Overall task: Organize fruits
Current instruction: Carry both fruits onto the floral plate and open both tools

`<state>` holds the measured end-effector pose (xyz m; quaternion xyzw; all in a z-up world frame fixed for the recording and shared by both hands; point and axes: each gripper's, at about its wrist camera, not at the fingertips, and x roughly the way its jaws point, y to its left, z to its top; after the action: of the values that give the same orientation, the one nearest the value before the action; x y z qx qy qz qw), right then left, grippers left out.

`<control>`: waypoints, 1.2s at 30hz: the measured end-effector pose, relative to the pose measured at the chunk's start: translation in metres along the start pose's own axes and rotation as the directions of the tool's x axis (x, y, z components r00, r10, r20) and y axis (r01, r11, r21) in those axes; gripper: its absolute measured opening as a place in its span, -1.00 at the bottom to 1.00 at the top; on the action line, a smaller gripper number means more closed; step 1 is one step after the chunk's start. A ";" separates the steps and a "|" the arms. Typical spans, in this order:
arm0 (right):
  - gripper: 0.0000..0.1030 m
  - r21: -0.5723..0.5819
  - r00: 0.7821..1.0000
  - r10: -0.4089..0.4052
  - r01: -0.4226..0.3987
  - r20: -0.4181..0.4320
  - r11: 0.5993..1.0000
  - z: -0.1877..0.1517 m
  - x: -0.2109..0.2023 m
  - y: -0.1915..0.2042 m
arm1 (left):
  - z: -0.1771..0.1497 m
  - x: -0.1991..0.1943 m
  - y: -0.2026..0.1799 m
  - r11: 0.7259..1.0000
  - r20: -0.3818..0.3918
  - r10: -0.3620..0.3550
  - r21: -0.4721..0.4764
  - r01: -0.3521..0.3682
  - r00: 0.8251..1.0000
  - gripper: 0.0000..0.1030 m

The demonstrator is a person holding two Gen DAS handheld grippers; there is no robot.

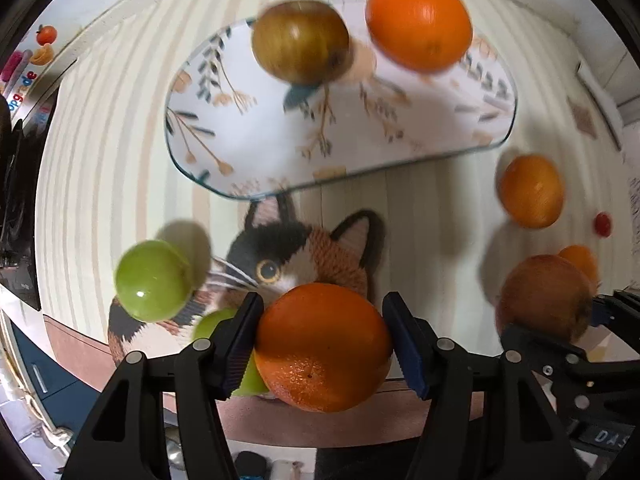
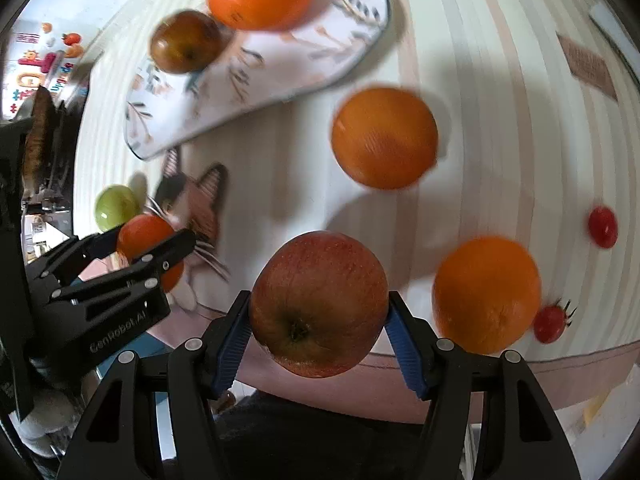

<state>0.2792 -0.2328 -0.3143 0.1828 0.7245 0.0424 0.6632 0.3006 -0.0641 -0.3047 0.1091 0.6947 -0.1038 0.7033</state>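
Note:
My left gripper (image 1: 322,320) is shut on an orange (image 1: 322,346) above the near edge of the striped cloth. My right gripper (image 2: 318,308) is shut on a red apple (image 2: 318,304); that apple shows at the right of the left wrist view (image 1: 544,296). A floral plate (image 1: 340,128) at the back holds a brownish apple (image 1: 300,42) and an orange (image 1: 418,22). A green fruit (image 1: 152,280) lies left of my left gripper, and another green one (image 1: 212,322) sits behind its left finger. Loose oranges (image 2: 384,138) (image 2: 486,294) lie on the cloth right of the plate.
A cat-shaped mat (image 1: 296,256) lies under the left gripper. Small red tomatoes (image 2: 602,226) (image 2: 550,322) sit at the cloth's right side. The table's front edge (image 2: 580,364) runs close under both grippers. Colourful clutter (image 2: 36,68) stands at the far left.

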 end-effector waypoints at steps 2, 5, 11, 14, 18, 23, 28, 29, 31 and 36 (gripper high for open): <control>0.31 -0.004 1.000 0.015 -0.015 0.018 1.000 0.007 -0.010 0.003 | 0.004 -0.015 0.008 1.000 0.016 -0.024 -0.016 0.025 1.000 0.16; 0.31 -0.008 0.998 0.036 -0.035 0.057 0.999 0.023 -0.028 0.009 | 0.017 -0.035 0.025 0.998 0.052 -0.053 -0.043 0.056 0.997 0.16; 0.31 -0.003 0.991 0.033 -0.033 0.132 0.999 0.060 -0.044 0.026 | 0.063 -0.058 0.060 0.991 0.100 -0.068 -0.108 0.079 0.993 0.16; 0.31 -0.008 0.987 0.005 -0.004 0.160 1.000 0.078 -0.045 0.033 | 0.090 -0.053 0.081 0.988 0.100 -0.049 -0.144 0.063 0.994 0.16; 0.31 -0.028 0.985 -0.044 0.049 0.167 0.998 0.100 -0.027 0.051 | 0.120 -0.035 0.098 0.985 0.075 -0.018 -0.171 0.031 0.997 0.16; 0.31 -0.046 0.985 -0.074 0.082 0.153 0.996 0.116 -0.004 0.070 | 0.140 -0.013 0.110 0.980 0.038 -0.021 -0.199 0.028 0.999 0.16; 0.31 -0.052 0.985 -0.090 0.098 0.145 0.994 0.123 0.018 0.082 | 0.153 0.003 0.117 0.970 0.010 -0.060 -0.234 0.060 0.998 0.16; 0.31 -0.051 0.986 -0.091 0.099 0.142 0.994 0.122 0.021 0.081 | 0.155 0.005 0.117 0.969 0.008 -0.064 -0.238 0.064 0.998 0.16; 0.31 -0.042 0.987 -0.092 0.098 0.134 0.994 0.123 0.026 0.080 | 0.159 0.009 0.117 0.969 0.003 -0.071 -0.238 0.069 0.997 0.16; 0.32 -0.041 0.987 -0.099 0.105 0.130 0.994 0.130 0.038 0.088 | 0.165 0.020 0.112 0.969 -0.026 -0.075 -0.236 0.067 0.997 0.18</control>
<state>0.4229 -0.1625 -0.3384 0.1320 0.6877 0.0141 0.7138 0.4920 -0.0064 -0.3222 0.0018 0.7177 -0.0438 0.6950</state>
